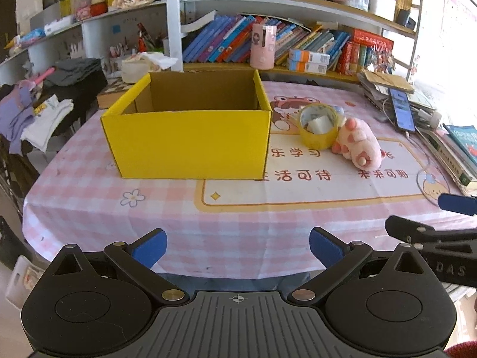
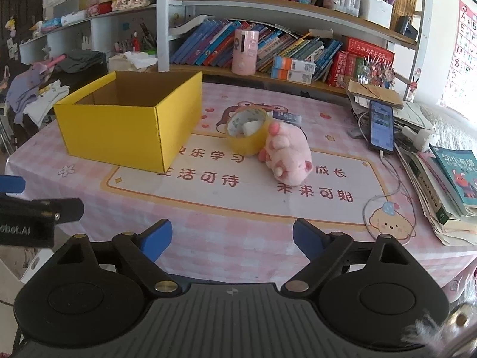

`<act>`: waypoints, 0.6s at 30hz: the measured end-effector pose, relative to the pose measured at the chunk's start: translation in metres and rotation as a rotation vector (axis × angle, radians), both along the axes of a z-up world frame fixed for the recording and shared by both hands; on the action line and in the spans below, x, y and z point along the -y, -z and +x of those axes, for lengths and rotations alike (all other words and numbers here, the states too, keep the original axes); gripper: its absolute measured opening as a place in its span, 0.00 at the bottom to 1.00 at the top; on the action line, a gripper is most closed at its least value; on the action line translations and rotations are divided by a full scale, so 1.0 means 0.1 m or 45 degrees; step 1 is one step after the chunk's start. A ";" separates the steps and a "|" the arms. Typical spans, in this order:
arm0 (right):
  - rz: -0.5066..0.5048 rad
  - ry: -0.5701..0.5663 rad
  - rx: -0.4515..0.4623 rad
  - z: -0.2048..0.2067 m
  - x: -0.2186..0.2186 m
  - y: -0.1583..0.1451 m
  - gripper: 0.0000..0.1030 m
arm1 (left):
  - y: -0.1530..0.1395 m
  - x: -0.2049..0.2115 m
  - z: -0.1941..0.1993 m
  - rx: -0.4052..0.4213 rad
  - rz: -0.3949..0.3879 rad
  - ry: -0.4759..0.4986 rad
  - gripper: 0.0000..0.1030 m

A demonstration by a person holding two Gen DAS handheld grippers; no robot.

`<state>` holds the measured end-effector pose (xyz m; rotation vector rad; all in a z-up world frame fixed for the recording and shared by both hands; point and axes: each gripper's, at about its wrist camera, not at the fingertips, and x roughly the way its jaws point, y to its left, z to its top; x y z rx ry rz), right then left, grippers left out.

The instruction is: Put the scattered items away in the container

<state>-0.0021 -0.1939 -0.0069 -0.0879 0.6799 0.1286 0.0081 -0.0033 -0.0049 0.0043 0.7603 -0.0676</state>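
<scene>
Blue-padded, the left gripper (image 1: 238,249) and right gripper (image 2: 232,240) are hanging apart and empty at the table's (image 1: 89,208) near edge. Beyond, a tape roll (image 2: 247,134) is touching a pink plush toy (image 2: 287,156), beside the yellow box (image 2: 128,128). Behind them, a small object is showing only partly. A phone (image 2: 381,125) is lying near stacked books (image 2: 447,185).

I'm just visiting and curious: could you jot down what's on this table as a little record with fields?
container: yellow box, open top, no items visible inside
loose items: tape roll, pink plush, touching each other, right of the box
surface: pink checked tablecloth
left claw: open, holding nothing
right claw: open, holding nothing
tidied so far: nothing
</scene>
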 end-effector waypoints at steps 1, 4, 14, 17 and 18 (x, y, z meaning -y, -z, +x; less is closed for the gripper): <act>0.008 -0.009 -0.004 0.02 0.01 0.00 0.81 | 0.00 0.01 0.01 0.002 0.003 -0.001 0.99; 0.018 -0.045 -0.003 0.06 0.01 0.01 0.80 | 0.01 0.02 0.03 -0.003 0.008 -0.014 0.99; 0.012 -0.093 -0.051 0.24 0.02 0.10 0.80 | 0.09 0.05 0.10 -0.062 0.024 -0.073 0.99; 0.010 -0.075 -0.065 0.29 0.09 0.12 0.80 | 0.11 0.14 0.15 -0.079 0.025 -0.041 0.99; 0.009 -0.061 -0.068 0.31 0.13 0.13 0.80 | 0.12 0.18 0.17 -0.083 0.024 -0.026 0.99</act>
